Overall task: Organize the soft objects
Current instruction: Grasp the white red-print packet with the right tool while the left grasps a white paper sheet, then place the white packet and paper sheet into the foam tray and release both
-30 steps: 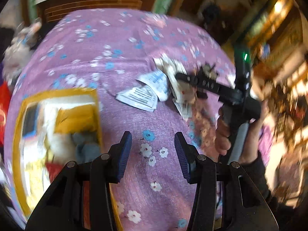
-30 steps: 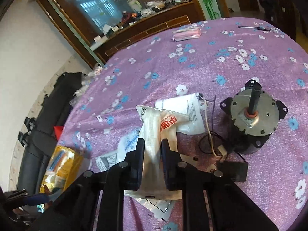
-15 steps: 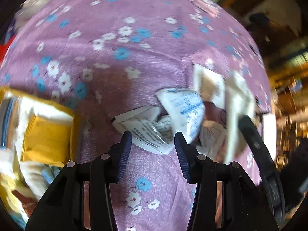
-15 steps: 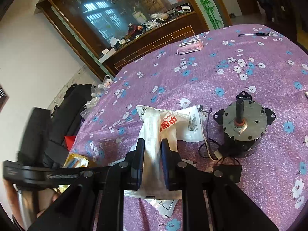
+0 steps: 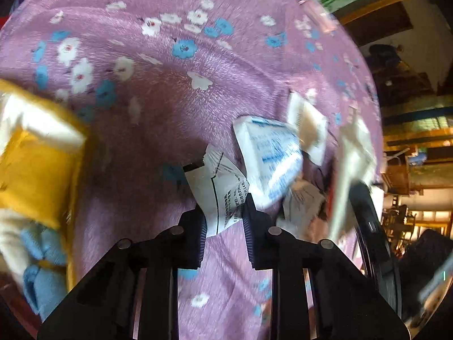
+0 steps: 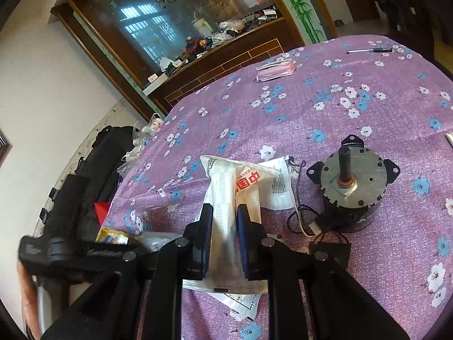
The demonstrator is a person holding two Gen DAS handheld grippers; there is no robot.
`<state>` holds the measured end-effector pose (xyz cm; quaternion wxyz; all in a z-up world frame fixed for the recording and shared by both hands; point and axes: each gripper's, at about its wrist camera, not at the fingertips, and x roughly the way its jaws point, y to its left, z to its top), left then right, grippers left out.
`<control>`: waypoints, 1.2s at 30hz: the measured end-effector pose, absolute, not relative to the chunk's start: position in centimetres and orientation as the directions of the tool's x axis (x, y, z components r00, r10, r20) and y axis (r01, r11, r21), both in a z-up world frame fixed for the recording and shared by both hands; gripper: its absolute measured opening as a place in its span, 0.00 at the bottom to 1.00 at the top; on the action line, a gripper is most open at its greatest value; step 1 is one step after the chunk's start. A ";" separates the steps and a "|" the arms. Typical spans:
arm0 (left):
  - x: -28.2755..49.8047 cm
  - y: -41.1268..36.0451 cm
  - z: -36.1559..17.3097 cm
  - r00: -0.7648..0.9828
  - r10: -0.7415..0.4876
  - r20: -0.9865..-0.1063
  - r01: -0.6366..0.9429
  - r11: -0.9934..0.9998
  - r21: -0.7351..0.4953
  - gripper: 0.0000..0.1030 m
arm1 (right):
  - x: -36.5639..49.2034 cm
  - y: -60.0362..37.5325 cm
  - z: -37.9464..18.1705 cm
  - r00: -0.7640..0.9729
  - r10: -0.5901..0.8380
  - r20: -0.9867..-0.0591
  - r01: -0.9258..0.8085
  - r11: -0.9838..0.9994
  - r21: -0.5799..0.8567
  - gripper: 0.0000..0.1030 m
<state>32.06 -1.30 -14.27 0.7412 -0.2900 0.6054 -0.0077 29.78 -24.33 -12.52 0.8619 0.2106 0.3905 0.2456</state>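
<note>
Soft packets (image 5: 269, 155) crowd beside a motor (image 6: 354, 181); each hand-held gripper pinches one, the left's jaws just closing.

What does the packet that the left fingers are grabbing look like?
On the purple flowered tablecloth, right of the yellow bag, lies a heap of white packets. The one between the left gripper fingers is the crinkled white packet with black print and a black line; its neighbour has blue print.
</note>
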 end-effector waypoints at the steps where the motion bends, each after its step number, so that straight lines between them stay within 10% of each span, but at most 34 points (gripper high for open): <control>1: 30.9 -1.1 -13.5 0.286 -0.362 -0.887 -0.326 0.834 -0.445 0.21 | 29.7 -24.3 -12.5 0.574 0.589 -0.568 -0.263 0.790 0.553 0.15; 19: 9.0 7.2 -5.4 0.503 -0.514 -0.695 -0.136 0.747 -0.651 0.21 | 15.8 -20.8 -10.4 0.485 0.690 -0.537 -0.387 0.720 0.576 0.15; 36: 7.0 16.4 -8.7 0.523 -0.563 -0.640 -0.202 0.647 -0.735 0.21 | 14.3 -7.0 -6.9 0.380 0.717 -0.584 -0.566 0.680 0.466 0.15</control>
